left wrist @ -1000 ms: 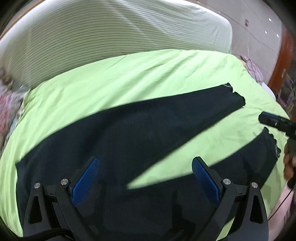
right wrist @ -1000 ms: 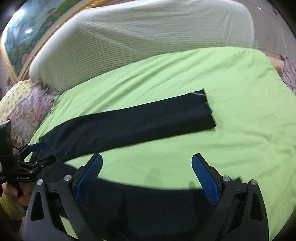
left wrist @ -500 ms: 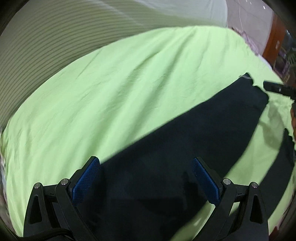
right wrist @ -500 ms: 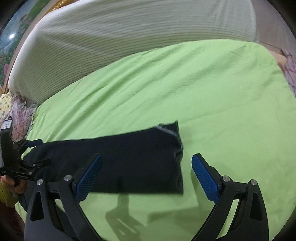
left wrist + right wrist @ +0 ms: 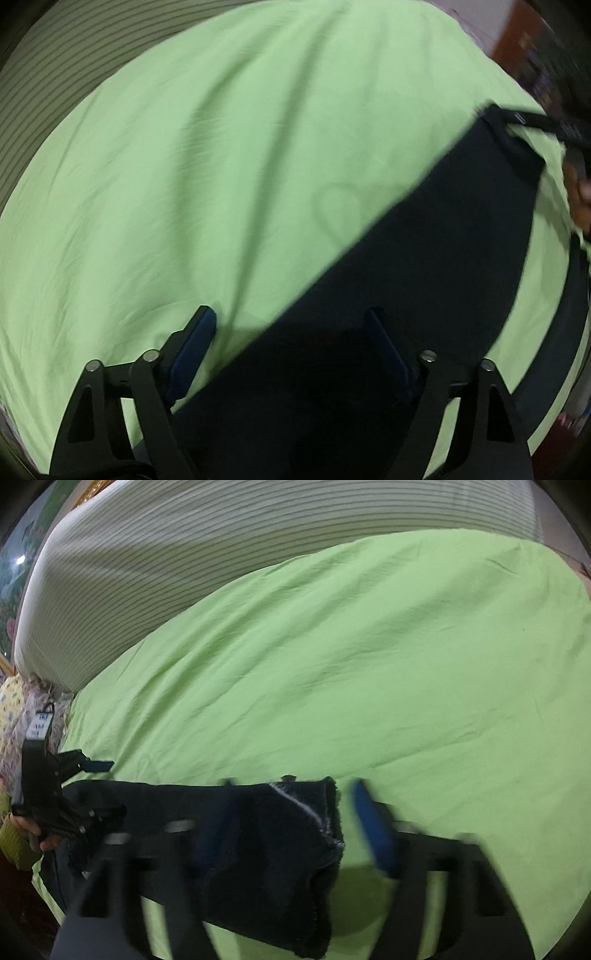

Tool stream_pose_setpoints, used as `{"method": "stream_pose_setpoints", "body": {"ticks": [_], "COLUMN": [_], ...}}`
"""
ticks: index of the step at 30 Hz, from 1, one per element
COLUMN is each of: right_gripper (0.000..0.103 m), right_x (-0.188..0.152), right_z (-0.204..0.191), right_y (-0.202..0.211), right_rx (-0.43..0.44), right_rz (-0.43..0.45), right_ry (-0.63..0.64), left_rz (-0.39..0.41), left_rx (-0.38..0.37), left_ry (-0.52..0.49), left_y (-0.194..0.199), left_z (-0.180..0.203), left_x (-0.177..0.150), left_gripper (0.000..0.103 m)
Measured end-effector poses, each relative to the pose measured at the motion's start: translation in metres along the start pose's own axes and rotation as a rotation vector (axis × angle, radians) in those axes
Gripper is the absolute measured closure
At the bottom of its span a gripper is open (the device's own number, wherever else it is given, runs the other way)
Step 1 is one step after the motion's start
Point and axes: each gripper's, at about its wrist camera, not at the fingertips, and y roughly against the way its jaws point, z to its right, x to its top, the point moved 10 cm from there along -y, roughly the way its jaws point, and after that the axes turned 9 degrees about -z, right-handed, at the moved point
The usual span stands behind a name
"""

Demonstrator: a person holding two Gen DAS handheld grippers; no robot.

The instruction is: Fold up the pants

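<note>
Dark navy pants [image 5: 443,258] lie spread on a light green bed sheet [image 5: 221,184]. My left gripper [image 5: 291,339] is open low over the far pant leg near the waist end, its right finger over the cloth and its left finger over the sheet. My right gripper [image 5: 288,819] is open around the frayed cuff of the far leg [image 5: 288,830]; the frame is blurred. The left gripper also shows in the right wrist view [image 5: 85,771] at the far left. The right gripper shows in the left wrist view [image 5: 532,122] at the cuff.
A striped cream headboard cushion [image 5: 221,554] runs along the back of the bed. Flowered pillows [image 5: 14,709] lie at the left end. The second pant leg [image 5: 554,350] runs along the near right edge of the bed.
Both grippers have dropped lower and moved forward onto the far pant leg. The right gripper now straddles the cuff; the left jaws look a little narrower.
</note>
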Motion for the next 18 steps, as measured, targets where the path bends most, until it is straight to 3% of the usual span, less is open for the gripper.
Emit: {"method": "stream_pose_setpoints", "body": {"ticks": [1,2,4,10,14,18], "right_gripper": [0.082,0.091,0.093,0.095,0.095,0.095], "right_x": [0.0,-0.001,-0.004,-0.017,-0.029,-0.05], "right_z": [-0.001,-0.001,-0.001,-0.021,-0.036,-0.038], "right_y": [0.0,0.003,0.011,0.046,0.071,0.094], "right_rx": [0.023,0.034,0.039,0.078,0.105,0.127], "right_rz": [-0.001,0.001,0.015,0.079,0.099,0.117], "right_ry": [-0.005,-0.006,0.012,0.07,0.139,0.154], "left_rz": [-0.002,0.002,-0.01,0.058,0.116,0.162], "left_rx": [0.006,-0.001,-0.066,-0.072,-0.093,-0.105], "left_ry": [-0.027,-0.043,-0.052,-0.05,-0.023,0.0], "left_y": [0.001,0.002,0.005,0.027,0.055,0.077], "left_z": [0.005,0.011,0.022,0.033,0.051,0.06], "left_x": [-0.002,-0.004,-0.01,-0.038,-0.08,-0.091], "left_gripper": [0.038,0.057,0.084,0.093,0.095,0.096]}}
